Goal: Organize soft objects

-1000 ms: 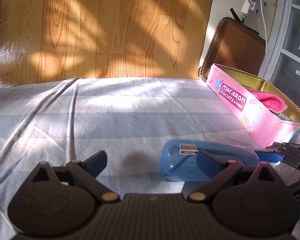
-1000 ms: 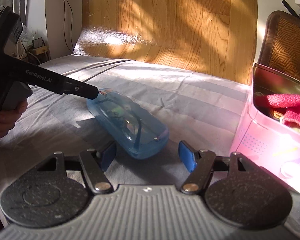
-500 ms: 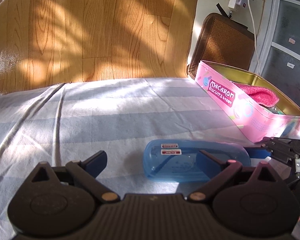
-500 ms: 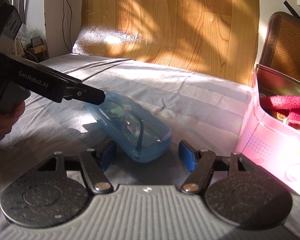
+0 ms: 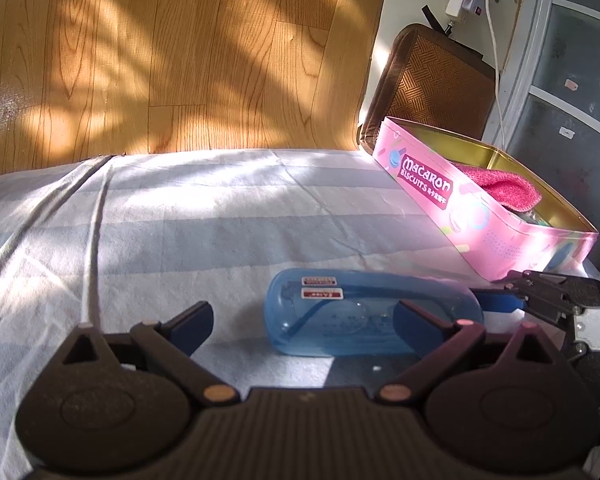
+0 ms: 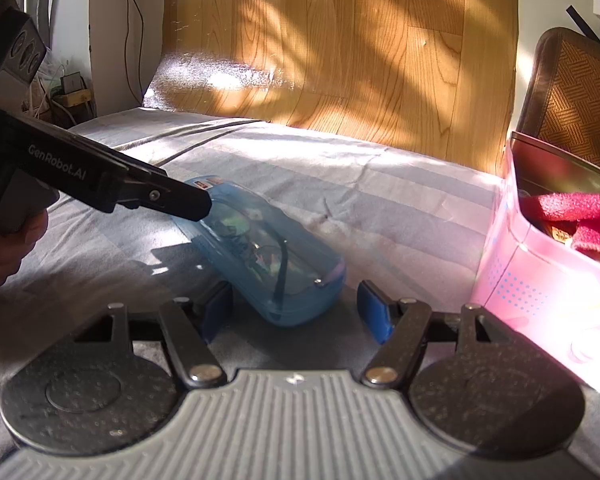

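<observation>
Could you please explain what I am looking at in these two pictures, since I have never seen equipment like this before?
There is no robot here: a person holds a hand-held two-finger claw in each hand, and each claw carries a wide-angle camera looking forward along its fingers. One picture comes from the left claw, the other from the right claw; the dark plates at the bottom of each are the claw's own body.

On the striped blue-and-white bedsheet lies a translucent blue plastic glasses case with glasses inside. Beside it stands an open pink macaron biscuit tin with a pink knitted cloth in it.

Both claws are open and hold nothing. The end of the case lies between the right claw's blue pads, apparently untouched. The left claw's finger reaches over its other end; I cannot tell whether it touches.
</observation>
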The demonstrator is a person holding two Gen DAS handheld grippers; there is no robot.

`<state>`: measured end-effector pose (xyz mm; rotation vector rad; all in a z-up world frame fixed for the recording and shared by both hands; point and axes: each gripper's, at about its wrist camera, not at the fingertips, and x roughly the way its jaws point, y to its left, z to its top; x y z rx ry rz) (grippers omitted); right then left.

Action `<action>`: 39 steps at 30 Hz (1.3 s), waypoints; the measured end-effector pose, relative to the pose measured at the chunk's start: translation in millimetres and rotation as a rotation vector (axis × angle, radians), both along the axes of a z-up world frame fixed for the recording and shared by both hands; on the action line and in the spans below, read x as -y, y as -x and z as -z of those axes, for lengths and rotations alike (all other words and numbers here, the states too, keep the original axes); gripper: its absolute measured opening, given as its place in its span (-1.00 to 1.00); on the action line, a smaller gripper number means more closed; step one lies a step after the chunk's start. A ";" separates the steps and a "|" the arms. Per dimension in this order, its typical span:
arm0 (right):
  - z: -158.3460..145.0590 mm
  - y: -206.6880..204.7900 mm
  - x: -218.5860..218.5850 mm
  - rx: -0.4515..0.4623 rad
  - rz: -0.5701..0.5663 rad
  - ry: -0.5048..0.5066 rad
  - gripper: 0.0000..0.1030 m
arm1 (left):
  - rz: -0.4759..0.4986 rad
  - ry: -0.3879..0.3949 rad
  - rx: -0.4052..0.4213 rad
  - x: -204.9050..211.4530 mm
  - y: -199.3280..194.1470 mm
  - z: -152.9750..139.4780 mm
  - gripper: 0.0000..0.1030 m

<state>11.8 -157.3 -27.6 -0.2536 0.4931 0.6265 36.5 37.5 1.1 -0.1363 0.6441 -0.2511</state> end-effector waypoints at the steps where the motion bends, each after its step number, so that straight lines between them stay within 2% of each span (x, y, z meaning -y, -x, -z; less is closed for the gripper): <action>1: 0.0 0.4 -0.2 0.002 0.001 0.000 0.37 | 0.001 -0.005 0.002 1.6 0.2 -0.2 0.94; 3: -0.1 2.1 -0.8 0.013 -0.005 0.000 0.21 | 0.008 -0.011 0.003 4.7 0.4 0.1 0.90; 6: 0.0 3.0 -3.0 0.024 0.002 0.010 0.21 | 0.068 0.026 -0.007 8.7 1.3 2.6 0.69; 16: -1.0 2.5 0.4 0.017 0.015 0.000 0.21 | 0.076 0.044 -0.004 12.6 4.3 6.2 0.68; 20: -2.5 9.9 10.6 0.021 0.033 0.010 0.21 | 0.119 0.046 -0.005 21.9 7.1 5.7 0.68; 28: 0.0 43.5 49.5 0.034 0.131 0.037 0.21 | 0.274 0.021 0.001 70.7 18.5 4.1 0.68; 39: 3.8 82.5 103.1 0.071 0.293 0.034 0.22 | 0.426 -0.036 -0.006 147.9 17.8 6.0 0.68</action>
